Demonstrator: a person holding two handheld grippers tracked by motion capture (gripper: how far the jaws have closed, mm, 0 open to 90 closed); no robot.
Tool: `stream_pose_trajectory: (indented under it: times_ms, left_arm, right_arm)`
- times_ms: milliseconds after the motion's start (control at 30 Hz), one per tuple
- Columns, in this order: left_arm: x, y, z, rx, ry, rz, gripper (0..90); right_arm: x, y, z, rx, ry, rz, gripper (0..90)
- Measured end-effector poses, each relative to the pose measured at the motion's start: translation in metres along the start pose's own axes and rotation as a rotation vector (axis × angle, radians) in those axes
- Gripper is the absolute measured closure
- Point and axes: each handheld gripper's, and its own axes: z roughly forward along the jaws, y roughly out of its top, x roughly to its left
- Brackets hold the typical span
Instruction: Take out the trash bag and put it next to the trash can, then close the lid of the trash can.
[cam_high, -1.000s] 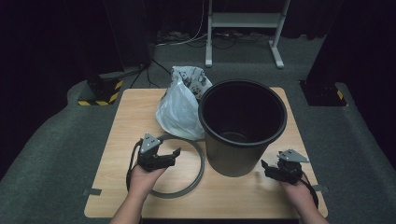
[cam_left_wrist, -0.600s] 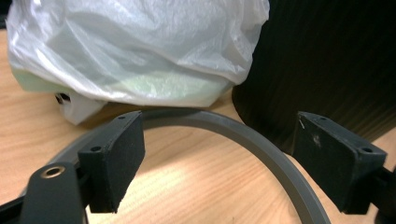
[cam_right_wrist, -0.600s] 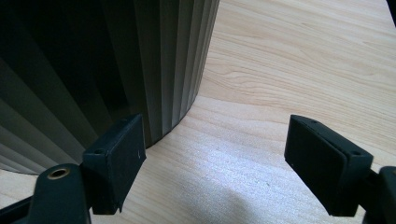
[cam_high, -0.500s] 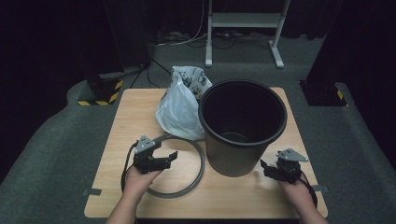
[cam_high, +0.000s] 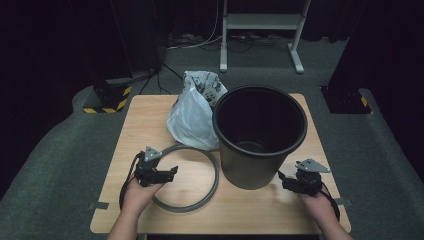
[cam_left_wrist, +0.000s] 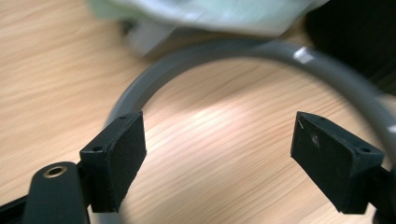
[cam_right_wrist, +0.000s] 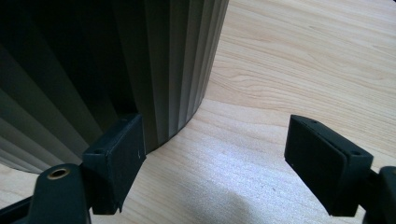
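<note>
A black ribbed bin (cam_high: 260, 135) stands upright on the right half of the wooden table (cam_high: 145, 120). A white plastic bag (cam_high: 192, 112) leans against its left side. In front of the bag a grey ring (cam_high: 217, 172) lies flat. My left gripper (cam_high: 171, 173) is open over the ring's left side; in the left gripper view the ring's arc (cam_left_wrist: 224, 51) curves past both pads, with the bag (cam_left_wrist: 201, 14) beyond. My right gripper (cam_high: 284, 181) is open at the bin's front right base, and the bin's wall (cam_right_wrist: 116, 60) stands just beyond its left pad (cam_right_wrist: 121, 154).
Grey carpet surrounds the table. A white metal stand (cam_high: 260, 30) and cables lie behind it. A block with yellow-black stripes (cam_high: 107, 100) sits at the back left, another (cam_high: 350, 97) at the right. Bare tabletop lies between the ring and the front edge.
My left gripper has drawn back a little toward the front left over the ring. The right gripper, bin and bag have not moved.
</note>
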Motion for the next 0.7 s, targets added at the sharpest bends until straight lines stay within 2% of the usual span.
stream_pose_trajectory:
  times_ms: [67, 133, 233, 400, 500, 567, 700]
  left_arm:
    - [0.006, -0.003, 0.0, 0.039, 0.037, -0.009, 18.6]
    - [0.011, -0.006, 0.001, 0.072, 0.05, -0.041, 18.9]
    - [0.019, -0.01, 0.002, 0.122, 0.071, -0.067, 21.6]
    - [0.032, -0.018, 0.004, 0.191, 0.093, -0.155, 23.7]
    - [0.037, -0.022, 0.005, 0.227, 0.091, -0.221, 23.1]
    - [0.04, -0.022, 0.007, 0.25, 0.081, -0.248, 23.3]
    - [0.043, -0.02, 0.013, 0.315, 0.079, -0.27, 24.7]
  right_arm:
    - [0.0, 0.0, -0.001, -0.004, 0.001, -0.001, 20.3]
    - [-0.001, 0.001, -0.001, -0.006, 0.003, 0.006, 20.3]
    - [-0.002, 0.001, 0.0, -0.006, 0.003, 0.003, 20.3]
    - [-0.002, 0.001, 0.001, -0.004, -0.001, 0.008, 20.5]
    - [-0.002, 0.002, 0.0, -0.003, -0.001, 0.008, 20.6]
    - [-0.002, 0.002, 0.0, -0.004, 0.0, 0.015, 20.6]
    - [-0.003, 0.001, 0.0, -0.004, 0.003, 0.016, 20.5]
